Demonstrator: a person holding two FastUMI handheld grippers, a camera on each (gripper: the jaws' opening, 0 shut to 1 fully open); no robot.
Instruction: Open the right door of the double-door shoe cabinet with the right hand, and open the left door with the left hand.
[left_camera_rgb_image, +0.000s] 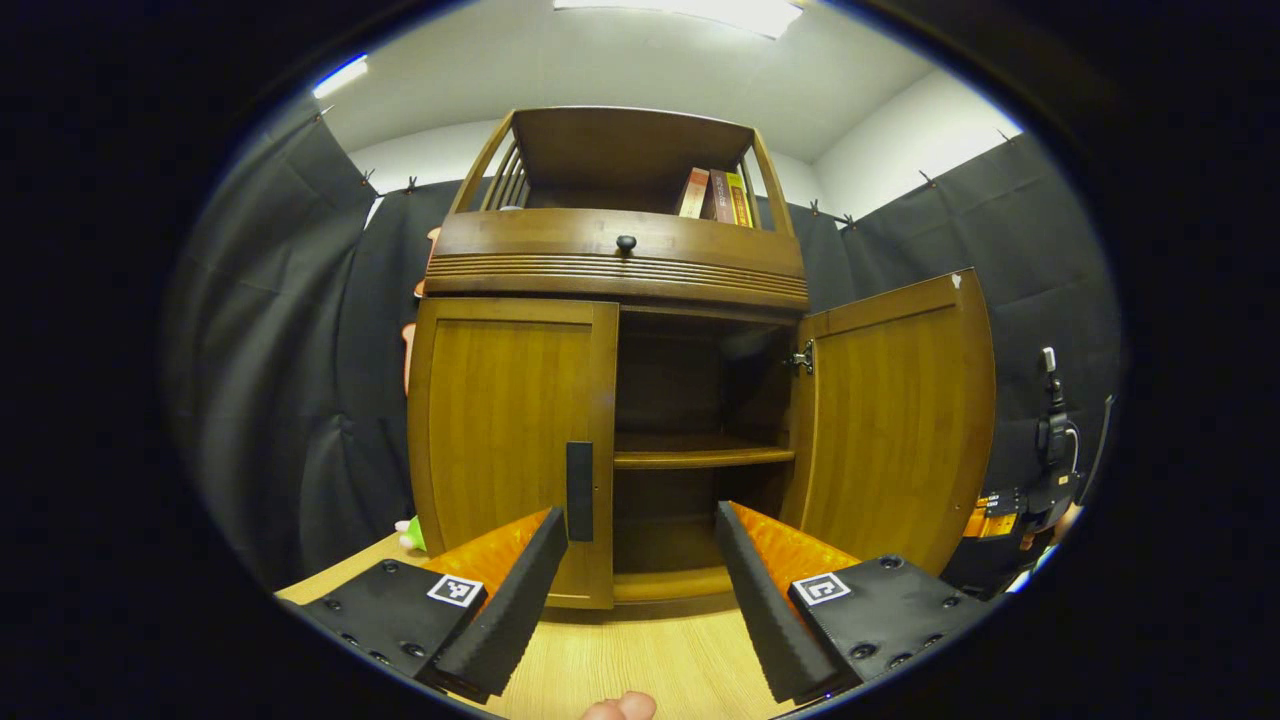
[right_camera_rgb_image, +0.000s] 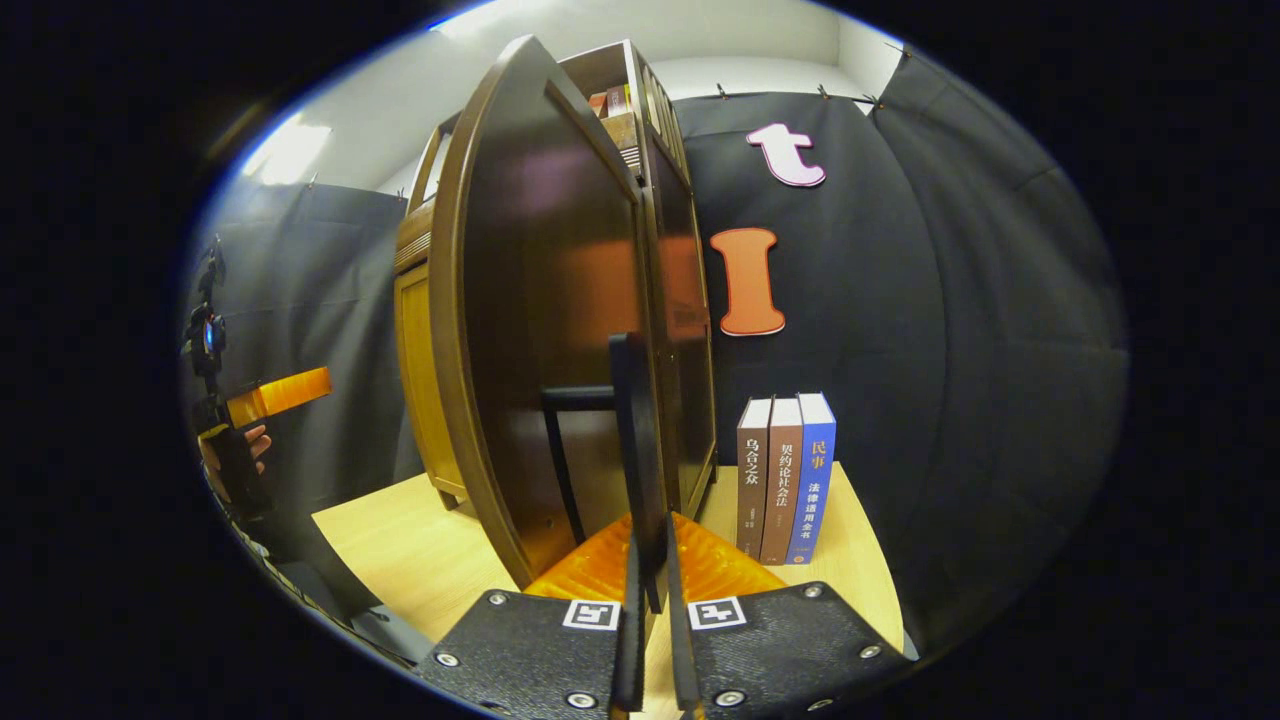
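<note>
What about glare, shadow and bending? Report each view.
Left gripper view: ceiling light blown out, cabinet bowed by fisheye, interior behind the open right door dim. Right gripper view: right door shows soft sheen; its handle stays sharp.

We see shoe cabinet (left_camera_rgb_image: 610, 270) in glossy varnished wood; right door (right_camera_rgb_image: 550, 330) mirror-smooth; door handle (left_camera_rgb_image: 579, 491) matt, perhaps plastic; table (left_camera_rgb_image: 650, 655) pale smooth woodgrain; wall (right_camera_rgb_image: 900, 350) matt cloth.

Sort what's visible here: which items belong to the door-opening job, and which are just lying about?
Job items:
wooden double-door shoe cabinet
open right door
closed left door
dark left-door handle
dark right-door handle
left gripper
right gripper

Lying about:
three upright books on the table
books on the top shelf
</note>
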